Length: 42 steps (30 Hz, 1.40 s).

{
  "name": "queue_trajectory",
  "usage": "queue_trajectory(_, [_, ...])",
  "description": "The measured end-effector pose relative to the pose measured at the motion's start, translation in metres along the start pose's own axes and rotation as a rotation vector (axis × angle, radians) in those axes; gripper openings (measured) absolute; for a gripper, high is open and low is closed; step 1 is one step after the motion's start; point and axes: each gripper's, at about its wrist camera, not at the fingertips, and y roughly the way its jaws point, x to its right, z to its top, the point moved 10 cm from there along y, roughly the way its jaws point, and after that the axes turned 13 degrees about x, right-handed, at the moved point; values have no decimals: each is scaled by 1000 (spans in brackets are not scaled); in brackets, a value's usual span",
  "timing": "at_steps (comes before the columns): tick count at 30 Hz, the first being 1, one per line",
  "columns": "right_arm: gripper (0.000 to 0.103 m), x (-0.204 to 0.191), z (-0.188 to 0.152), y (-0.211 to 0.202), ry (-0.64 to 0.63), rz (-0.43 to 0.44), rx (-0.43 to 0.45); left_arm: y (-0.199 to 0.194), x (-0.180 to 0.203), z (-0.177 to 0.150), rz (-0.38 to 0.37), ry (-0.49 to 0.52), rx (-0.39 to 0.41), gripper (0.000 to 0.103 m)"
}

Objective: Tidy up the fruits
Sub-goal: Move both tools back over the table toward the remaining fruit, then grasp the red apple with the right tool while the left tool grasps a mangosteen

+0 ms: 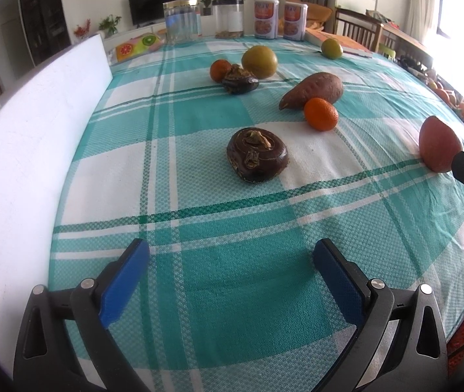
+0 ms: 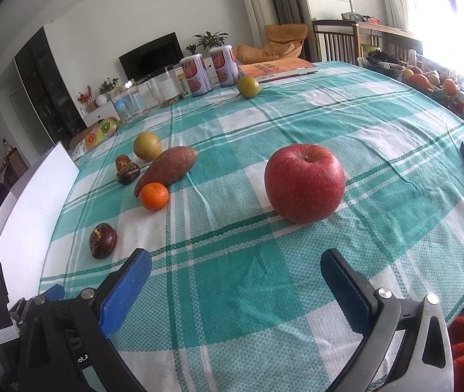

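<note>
Both grippers hang above a table covered in a teal-and-white checked cloth [image 1: 199,294], and both are released with nothing between the blue pads.

In the left wrist view, the left gripper [image 1: 231,254] has its jaws spread wide over bare cloth. A dark brown water chestnut [image 1: 257,155] lies at twelve o'clock from it. Farther on, toward one o'clock, a tangerine [image 1: 321,114] touches a sweet potato [image 1: 312,90]. A second tangerine [image 1: 220,70], a second water chestnut [image 1: 240,80] and a yellow-green fruit [image 1: 259,62] cluster at twelve o'clock, near the far end. A smaller green fruit [image 1: 331,48] sits alone at one o'clock.

In the right wrist view, the right gripper [image 2: 235,263] is likewise spread, with a red apple [image 2: 304,183] (upright, stem up) at one o'clock, ahead of the pads and clear of them.
</note>
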Motion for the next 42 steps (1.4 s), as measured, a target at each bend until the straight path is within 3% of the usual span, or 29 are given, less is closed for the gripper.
queue_trajectory(10, [103,21,15,-14,87,-39,74,0,0,0,0,0,0,102])
queue_trajectory(15, [103,50,43,-40,133,-128,217,0,0,0,0,0,1,102])
queue_trajectory(17, [103,58,43,-31,127,-145,177,-1,0,0,1,1,2,102])
queue_trajectory(20, [103,62,29,-1,127,-137,48,-1,0,1,5,3,6,102])
queue_trajectory(23, [103,58,20,29,61,-141,-39,0,0,2,7,5,8,102])
queue_trajectory(28, [103,57,19,65,-35,-167,-75,-1,0,1,7,5,8,102])
queue_trajectory(36, [102,64,19,82,-6,-154,-92,0,0,1,5,2,7,102])
queue_trajectory(39, [94,60,20,82,-9,-137,-86,0,0,2,3,-1,6,102])
queue_trajectory(42, [71,57,22,80,4,-100,-68,1,-1,2,-1,-4,2,102])
